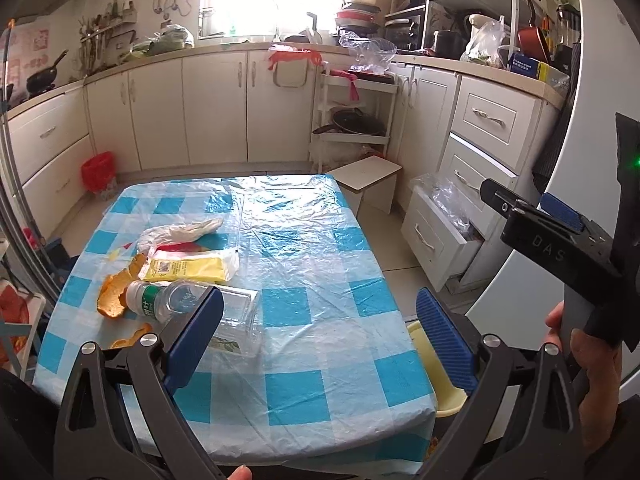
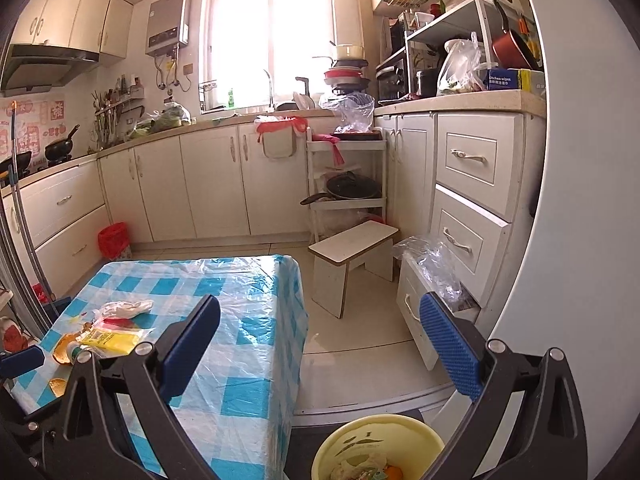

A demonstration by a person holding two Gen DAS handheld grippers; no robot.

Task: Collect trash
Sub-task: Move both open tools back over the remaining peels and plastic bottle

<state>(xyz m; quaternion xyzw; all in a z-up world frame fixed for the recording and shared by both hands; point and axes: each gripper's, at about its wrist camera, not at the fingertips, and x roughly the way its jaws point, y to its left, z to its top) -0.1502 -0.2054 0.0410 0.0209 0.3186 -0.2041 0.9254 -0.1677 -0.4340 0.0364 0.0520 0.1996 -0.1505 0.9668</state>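
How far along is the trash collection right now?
Done: some scraps already lie in the yellow bin beside the table. In hand: nothing; left claw and right claw are both open and empty. Left: plastic bottle, yellow packet, orange peel and crumpled plastic bag.

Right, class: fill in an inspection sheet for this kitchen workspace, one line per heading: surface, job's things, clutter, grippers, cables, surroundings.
Surface: table under a blue-and-white checked cloth with clear plastic over it.
Job's things: plastic bottle lying on its side, yellow packet, orange peel and crumpled wrapper grouped at the table's left; yellow bin on the floor, some trash already inside.
Clutter: nothing seen on the rest of the table.
Grippers: left gripper open, empty; right gripper open, empty.
Cables: nothing seen on the table.
Surroundings: white stool, open bottom drawer, red-lined bin by the cabinets.
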